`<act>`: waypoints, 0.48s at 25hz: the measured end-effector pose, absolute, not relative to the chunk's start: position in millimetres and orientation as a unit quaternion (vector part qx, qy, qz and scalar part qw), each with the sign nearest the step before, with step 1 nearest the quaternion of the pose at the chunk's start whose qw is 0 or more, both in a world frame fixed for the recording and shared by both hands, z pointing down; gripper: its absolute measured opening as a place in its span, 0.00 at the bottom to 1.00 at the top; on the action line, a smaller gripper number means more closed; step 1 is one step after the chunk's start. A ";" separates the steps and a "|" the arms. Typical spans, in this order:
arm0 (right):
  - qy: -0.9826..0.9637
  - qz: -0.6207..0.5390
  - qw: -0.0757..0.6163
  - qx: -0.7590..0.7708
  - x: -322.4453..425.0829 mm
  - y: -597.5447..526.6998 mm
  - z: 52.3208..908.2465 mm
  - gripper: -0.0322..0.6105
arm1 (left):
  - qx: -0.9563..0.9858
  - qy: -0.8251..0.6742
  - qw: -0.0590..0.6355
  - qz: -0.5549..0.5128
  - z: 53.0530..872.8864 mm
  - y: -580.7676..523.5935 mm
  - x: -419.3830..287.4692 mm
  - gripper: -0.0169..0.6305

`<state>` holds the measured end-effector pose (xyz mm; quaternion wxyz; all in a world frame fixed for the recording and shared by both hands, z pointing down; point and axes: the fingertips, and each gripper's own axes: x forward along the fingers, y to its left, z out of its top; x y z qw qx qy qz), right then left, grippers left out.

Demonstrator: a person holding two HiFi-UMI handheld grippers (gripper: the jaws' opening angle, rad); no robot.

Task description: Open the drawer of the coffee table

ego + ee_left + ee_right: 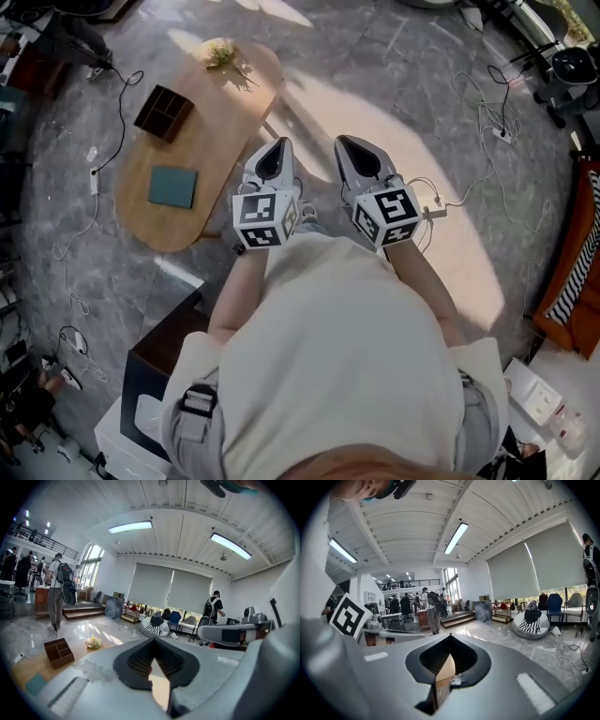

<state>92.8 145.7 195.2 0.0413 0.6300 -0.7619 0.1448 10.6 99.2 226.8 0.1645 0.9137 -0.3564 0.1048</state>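
Note:
The oval wooden coffee table stands ahead and to the left in the head view; no drawer shows from here. My left gripper hangs just off the table's right edge, jaws shut and empty. My right gripper is beside it over the floor, also shut with nothing in it. In the left gripper view the table top lies low at the left, past the shut left gripper. The right gripper view looks over the shut right gripper into the room.
On the table sit a dark divided wooden tray, a teal book and a small dried plant. Cables trail over the marble floor. A dark cabinet stands at my left. People and chairs are far across the room.

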 end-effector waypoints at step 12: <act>-0.794 0.168 0.048 0.582 88.8 49.3 214.0 0.05 | 0.885 -0.416 0.177 0.111 239.2 18.6 -4.1 0.03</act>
